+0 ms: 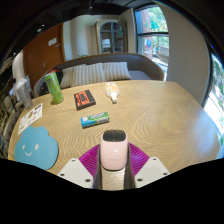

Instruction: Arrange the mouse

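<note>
Gripper (113,170) fingers are clamping a white mouse (113,152) between the 2 magenta pads (90,159), holding it at the near edge of a round wooden table (160,115). Beyond it are lying a green box (95,119), a dark booklet (84,98), a green bottle (52,87) and a blue smiley mat (35,146).

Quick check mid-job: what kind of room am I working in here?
Probably a home living or dining room: a wooden table, a sofa with cushions behind it, and windows onto trees. The tongs hold the white mouse between their pads.
</note>
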`<action>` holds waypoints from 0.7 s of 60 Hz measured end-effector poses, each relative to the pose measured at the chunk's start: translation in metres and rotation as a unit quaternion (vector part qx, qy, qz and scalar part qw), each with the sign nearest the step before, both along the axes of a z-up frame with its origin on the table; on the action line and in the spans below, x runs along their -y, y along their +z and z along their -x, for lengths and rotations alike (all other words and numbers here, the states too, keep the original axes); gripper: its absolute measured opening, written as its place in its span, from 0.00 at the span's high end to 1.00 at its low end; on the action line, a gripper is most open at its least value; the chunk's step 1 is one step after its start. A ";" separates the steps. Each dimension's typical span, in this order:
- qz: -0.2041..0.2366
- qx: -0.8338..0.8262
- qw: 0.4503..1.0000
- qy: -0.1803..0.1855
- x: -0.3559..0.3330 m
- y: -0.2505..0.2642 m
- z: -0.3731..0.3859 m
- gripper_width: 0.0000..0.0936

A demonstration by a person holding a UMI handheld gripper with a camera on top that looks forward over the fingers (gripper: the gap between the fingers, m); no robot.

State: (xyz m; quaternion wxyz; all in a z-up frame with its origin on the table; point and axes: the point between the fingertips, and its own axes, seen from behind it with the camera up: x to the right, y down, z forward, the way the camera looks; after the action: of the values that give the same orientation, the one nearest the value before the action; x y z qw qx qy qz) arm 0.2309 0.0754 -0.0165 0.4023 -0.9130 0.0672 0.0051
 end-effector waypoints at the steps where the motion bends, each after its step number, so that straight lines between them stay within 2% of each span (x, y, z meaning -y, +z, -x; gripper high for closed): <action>1: 0.003 -0.003 1.000 -0.001 0.002 0.000 0.001 0.57; 7: 0.020 -0.015 0.999 -0.028 0.016 0.008 -0.006 0.60; 12: -0.012 -0.008 0.999 -0.050 0.015 0.051 -0.004 0.60; 19: -0.087 -0.005 0.996 -0.028 -0.005 0.135 0.060 0.60; 25: -0.127 -0.015 0.992 0.008 -0.012 0.168 0.151 0.60; 32: -0.121 -0.044 0.991 0.046 -0.006 0.136 0.251 0.61; 42: -0.058 0.002 0.996 0.069 0.008 0.056 0.301 0.61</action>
State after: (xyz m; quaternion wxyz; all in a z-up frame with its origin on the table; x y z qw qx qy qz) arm -0.0696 0.0676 0.0392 0.4535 -0.8905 0.0029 0.0350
